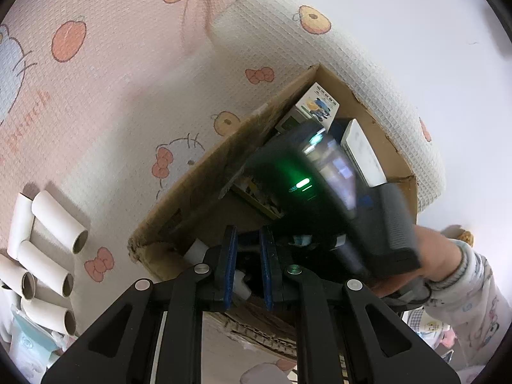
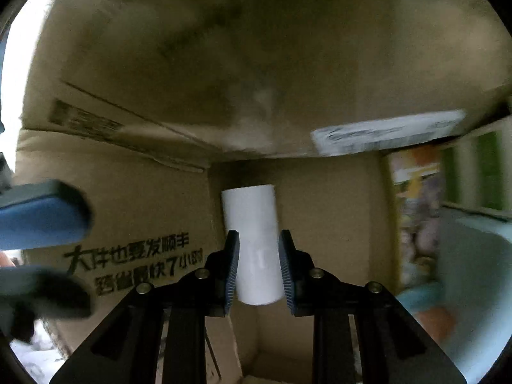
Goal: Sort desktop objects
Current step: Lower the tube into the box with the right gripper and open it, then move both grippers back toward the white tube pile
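Jaws, right: right gripper (image 2: 258, 264) is clamped on the white tube (image 2: 252, 243), pads pressing its two sides.
Jaws, left: left gripper (image 1: 248, 267) nearly closed, nothing held between the pads.
Tube position: inside the cardboard box (image 2: 134, 192), close to a corner.
Long axis: runs forward along the fingers, away from the wrist.
Nearer hand: right, by far.
More tubes: loose cardboard tubes (image 1: 48, 256) lie outside on the patterned cloth (image 1: 128, 64).
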Tool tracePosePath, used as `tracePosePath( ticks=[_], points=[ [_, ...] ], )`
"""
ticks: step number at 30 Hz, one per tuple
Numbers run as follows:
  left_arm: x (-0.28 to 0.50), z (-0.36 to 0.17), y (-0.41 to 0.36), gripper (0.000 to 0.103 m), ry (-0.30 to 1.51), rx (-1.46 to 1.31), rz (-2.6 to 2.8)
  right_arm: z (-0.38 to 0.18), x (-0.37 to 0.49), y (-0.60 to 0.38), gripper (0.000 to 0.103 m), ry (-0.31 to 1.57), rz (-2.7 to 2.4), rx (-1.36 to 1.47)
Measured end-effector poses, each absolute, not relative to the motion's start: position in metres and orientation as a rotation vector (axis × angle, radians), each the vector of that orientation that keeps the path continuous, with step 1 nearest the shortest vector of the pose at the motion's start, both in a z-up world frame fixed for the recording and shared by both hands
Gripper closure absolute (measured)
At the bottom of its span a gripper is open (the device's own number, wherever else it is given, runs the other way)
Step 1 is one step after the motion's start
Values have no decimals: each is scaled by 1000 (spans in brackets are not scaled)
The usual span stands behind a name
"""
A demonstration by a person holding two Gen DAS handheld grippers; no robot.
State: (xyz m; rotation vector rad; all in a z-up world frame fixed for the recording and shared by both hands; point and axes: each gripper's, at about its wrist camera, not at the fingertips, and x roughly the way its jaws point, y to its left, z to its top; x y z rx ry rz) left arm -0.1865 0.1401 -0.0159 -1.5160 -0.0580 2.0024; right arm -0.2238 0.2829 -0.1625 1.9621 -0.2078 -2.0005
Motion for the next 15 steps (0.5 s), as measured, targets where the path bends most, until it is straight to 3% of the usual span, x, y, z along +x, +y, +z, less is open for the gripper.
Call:
tracePosePath(
  ticks=[3, 4, 7, 8, 15],
  points=[
    [-183, -15, 143, 86, -51, -1513, 2009, -141, -221, 291, 80, -161, -2089, 1927],
    [-183, -15, 144, 79, -57, -1511, 2013, -133, -218, 294, 80, -135, -2122, 1921],
    [-183, -12, 144, 45, -119, -1484, 2032, -117, -211, 299, 80, -94, -2185, 1895],
    [-182, -9, 144, 41, -149, -1467, 2041, -111, -208, 301, 80, -86, -2204, 1887],
    [-175, -2, 145, 41, -208, -1425, 2047, -88, -175, 303, 80, -23, -2318, 1830]
  ],
)
